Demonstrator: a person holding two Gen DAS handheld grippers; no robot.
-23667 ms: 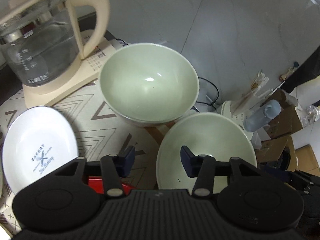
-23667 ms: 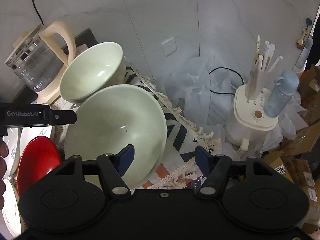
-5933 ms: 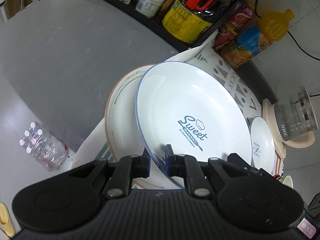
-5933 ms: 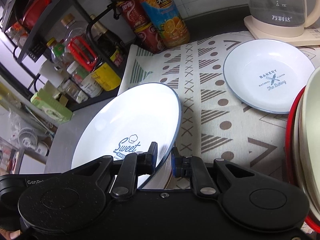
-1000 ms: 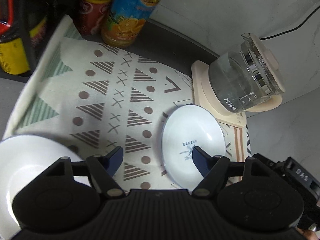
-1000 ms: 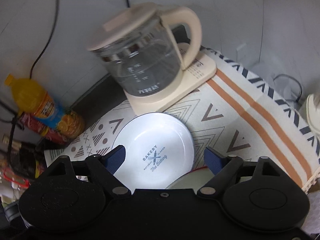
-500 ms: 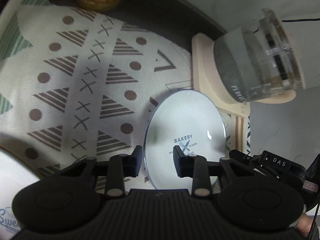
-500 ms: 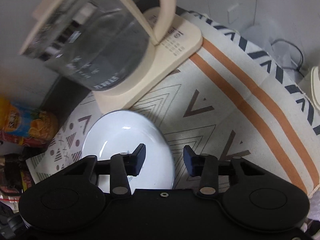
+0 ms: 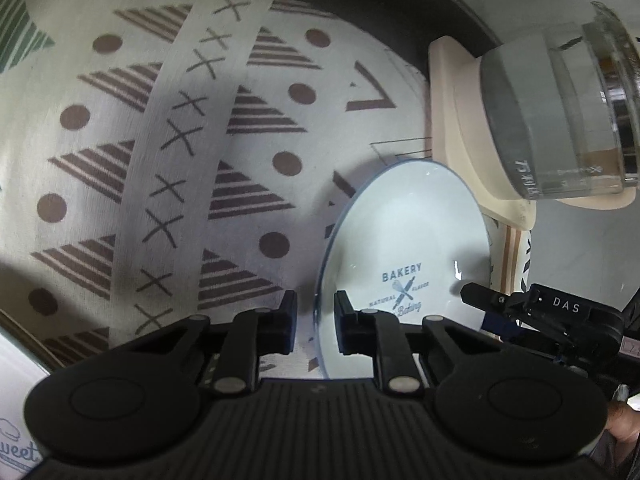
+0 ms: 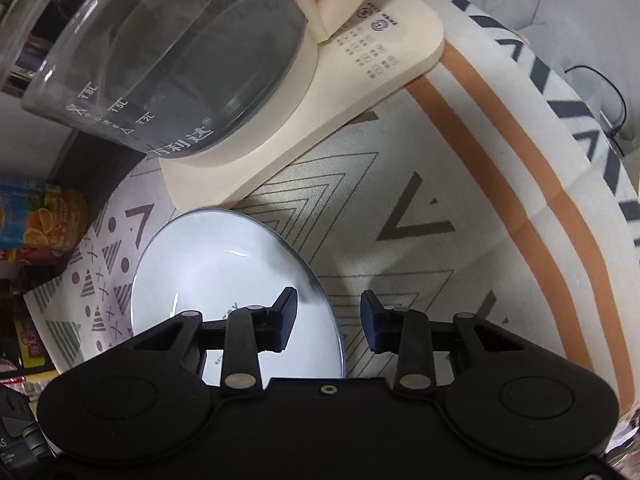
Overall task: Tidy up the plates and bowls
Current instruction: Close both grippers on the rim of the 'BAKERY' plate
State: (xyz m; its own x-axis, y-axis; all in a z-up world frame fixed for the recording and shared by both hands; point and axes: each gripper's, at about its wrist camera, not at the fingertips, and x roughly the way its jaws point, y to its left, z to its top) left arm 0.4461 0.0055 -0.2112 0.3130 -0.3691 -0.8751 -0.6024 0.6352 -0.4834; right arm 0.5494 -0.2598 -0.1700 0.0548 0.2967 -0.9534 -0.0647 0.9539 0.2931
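Left wrist: "BAKERY" plate (image 9: 404, 248); left gripper (image 9: 315, 325) and right gripper (image 10: 329, 324) closing astride its rim.

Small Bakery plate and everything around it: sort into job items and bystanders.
Job:
- small Bakery plate, rim between both grippers' closing jaws
- left gripper
- right gripper
- Sweet plate

Bystanders:
- glass kettle
- kettle base
- patterned cloth
- juice bottle

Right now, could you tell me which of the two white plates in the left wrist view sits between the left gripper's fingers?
The small BAKERY plate beside the kettle base: the closing left gripper straddles its rim. The Sweet plate lies apart at the lower left edge.
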